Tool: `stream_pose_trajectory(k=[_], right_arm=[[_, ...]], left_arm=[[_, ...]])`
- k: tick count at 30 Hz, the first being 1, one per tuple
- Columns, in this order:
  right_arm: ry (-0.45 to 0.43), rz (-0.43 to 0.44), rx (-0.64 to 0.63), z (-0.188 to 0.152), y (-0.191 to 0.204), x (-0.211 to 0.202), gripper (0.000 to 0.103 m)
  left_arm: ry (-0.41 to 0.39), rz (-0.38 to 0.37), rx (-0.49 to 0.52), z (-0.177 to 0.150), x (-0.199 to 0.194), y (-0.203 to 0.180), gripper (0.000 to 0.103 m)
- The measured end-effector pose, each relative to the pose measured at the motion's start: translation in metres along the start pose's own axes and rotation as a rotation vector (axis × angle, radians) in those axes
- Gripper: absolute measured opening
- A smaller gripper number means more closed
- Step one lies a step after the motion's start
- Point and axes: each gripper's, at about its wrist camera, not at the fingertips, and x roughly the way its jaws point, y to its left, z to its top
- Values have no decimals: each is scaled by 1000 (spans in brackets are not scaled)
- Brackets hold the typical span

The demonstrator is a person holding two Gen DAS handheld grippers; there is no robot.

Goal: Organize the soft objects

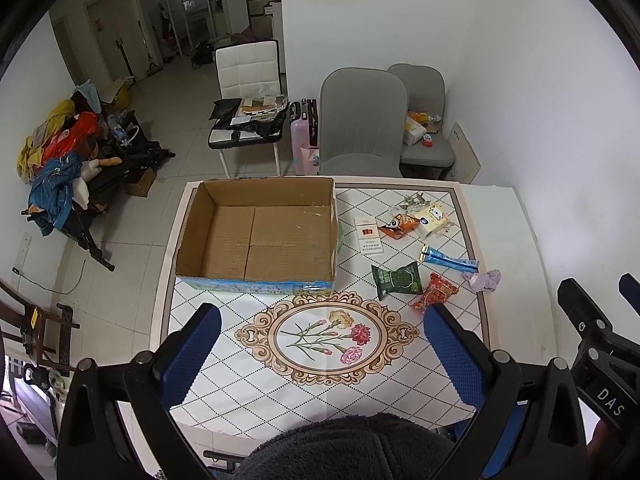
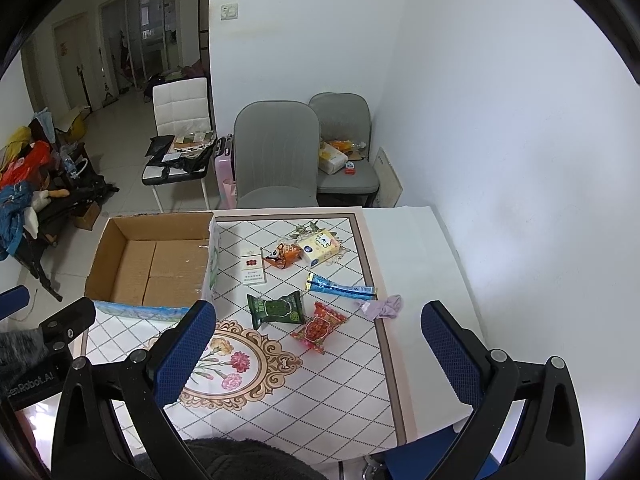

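An empty cardboard box [image 1: 256,236] [image 2: 152,264] stands on the table's left half. To its right lie a green snack packet [image 1: 398,280] [image 2: 276,308], a red candy packet [image 1: 436,292] [image 2: 319,326], a lilac cloth [image 1: 484,280] [image 2: 384,306], a blue tube [image 1: 450,262] [image 2: 340,286], an orange packet [image 1: 400,226] [image 2: 284,256], a tissue pack [image 1: 432,220] [image 2: 320,252] and a white cigarette box [image 1: 368,234] [image 2: 253,268]. My left gripper [image 1: 320,354] is open and empty above the near table. My right gripper [image 2: 316,354] is open and empty, just short of the red packet.
The table [image 1: 224,312] has a patterned cover with a flower medallion [image 1: 328,338]. Two grey chairs [image 1: 360,120] stand behind it, a white wall on the right. A dark fleece sleeve [image 1: 348,448] lies at the near edge.
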Motion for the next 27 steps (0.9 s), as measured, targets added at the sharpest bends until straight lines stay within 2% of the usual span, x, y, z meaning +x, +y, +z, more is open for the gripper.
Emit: stream_pose_trajectory(k=[19,23,27], right_arm=[[-17,-5,0,2,0,-3,103],[40,71,48,-1,-6,13,103],[171,134,144,-11,-27,56,103]], left_arm=[[-9,-10,-5,4,-3,0,103],[8,-28,-3,6,7,-4,103],[66,-60,-11,15,40,-11,103]])
